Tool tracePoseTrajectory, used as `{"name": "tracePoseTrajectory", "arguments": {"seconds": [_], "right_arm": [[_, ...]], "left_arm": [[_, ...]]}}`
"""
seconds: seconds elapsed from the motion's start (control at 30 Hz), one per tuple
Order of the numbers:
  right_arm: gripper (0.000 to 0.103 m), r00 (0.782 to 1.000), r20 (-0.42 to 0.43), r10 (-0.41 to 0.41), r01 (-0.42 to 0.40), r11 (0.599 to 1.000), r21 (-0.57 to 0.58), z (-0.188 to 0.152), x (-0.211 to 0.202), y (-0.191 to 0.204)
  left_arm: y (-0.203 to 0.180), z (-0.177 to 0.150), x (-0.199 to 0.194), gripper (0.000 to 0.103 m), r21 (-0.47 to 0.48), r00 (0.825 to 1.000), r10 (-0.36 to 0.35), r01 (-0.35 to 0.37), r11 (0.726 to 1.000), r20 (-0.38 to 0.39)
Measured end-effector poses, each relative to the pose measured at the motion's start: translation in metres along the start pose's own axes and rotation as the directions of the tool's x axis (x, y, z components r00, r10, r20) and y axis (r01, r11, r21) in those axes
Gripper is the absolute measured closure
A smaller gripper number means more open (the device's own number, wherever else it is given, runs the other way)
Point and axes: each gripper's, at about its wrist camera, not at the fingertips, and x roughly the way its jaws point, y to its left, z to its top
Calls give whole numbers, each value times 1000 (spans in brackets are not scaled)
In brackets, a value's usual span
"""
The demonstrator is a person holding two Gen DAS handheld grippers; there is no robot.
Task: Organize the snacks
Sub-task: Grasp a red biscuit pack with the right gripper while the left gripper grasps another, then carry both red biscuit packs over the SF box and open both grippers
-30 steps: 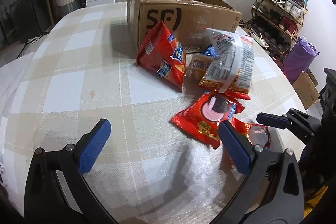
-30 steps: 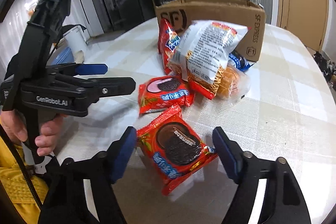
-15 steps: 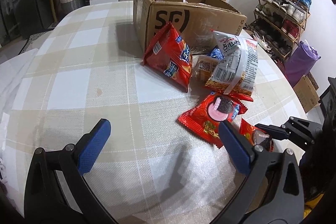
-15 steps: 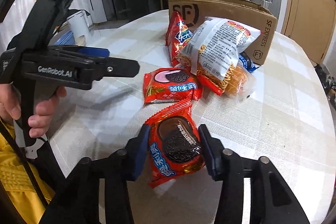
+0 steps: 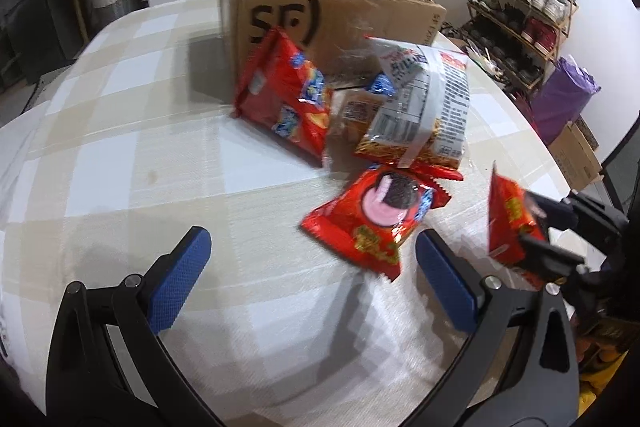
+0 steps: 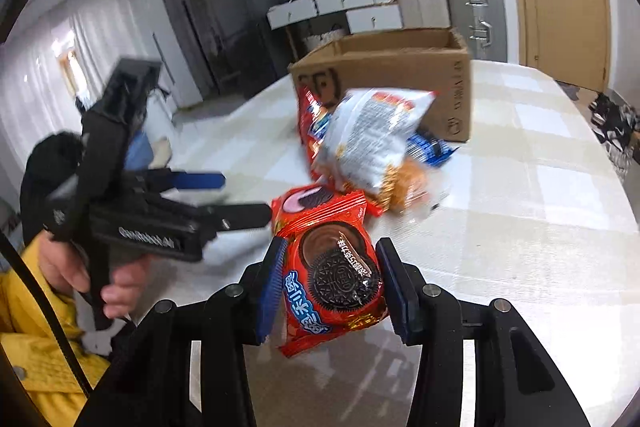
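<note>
Right tool (image 6: 331, 287) pinching a red cookie packet (image 6: 334, 279) clear of the desk (image 6: 520, 227); left tool (image 5: 308, 283) spread wide, holding nothing, above the desk.

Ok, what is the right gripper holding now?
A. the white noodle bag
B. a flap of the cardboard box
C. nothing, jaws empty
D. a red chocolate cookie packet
D: in the right wrist view the right gripper has its blue pads pressed on both sides of the red chocolate cookie packet, which is lifted clear of the table.

Snack packets (image 5: 372, 131) on table (image 5: 120, 147) before box (image 5: 332, 15)
</note>
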Motion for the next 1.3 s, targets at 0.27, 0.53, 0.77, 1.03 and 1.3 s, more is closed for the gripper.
{"name": "tracePoseTrajectory", "arguments": {"seconds": [0.27,0.53,0.77,1.03,1.3], "right_arm": [[58,998,16,59,-59,996,60,-3,-10,-16],[57,998,14,68,-69,991,112,-9,-7,-26],[58,998,32,60,-63,993,103,-8,-17,-18],[58,995,62,74,-79,993,86,2,-30,5],[57,993,98,70,-76,995,57,15,-46,23]], "left_arm": [[-26,13,33,3,82,998,-32,37,996,-63],[-23,22,31,46,78,994,-95,99,992,-50],[-14,9,14,62,100,991,-124,128,987,-45],[-6,-4,-32,62,101,992,-125,124,987,-1],[3,-38,-93,62,103,988,-137,130,986,66]]}}
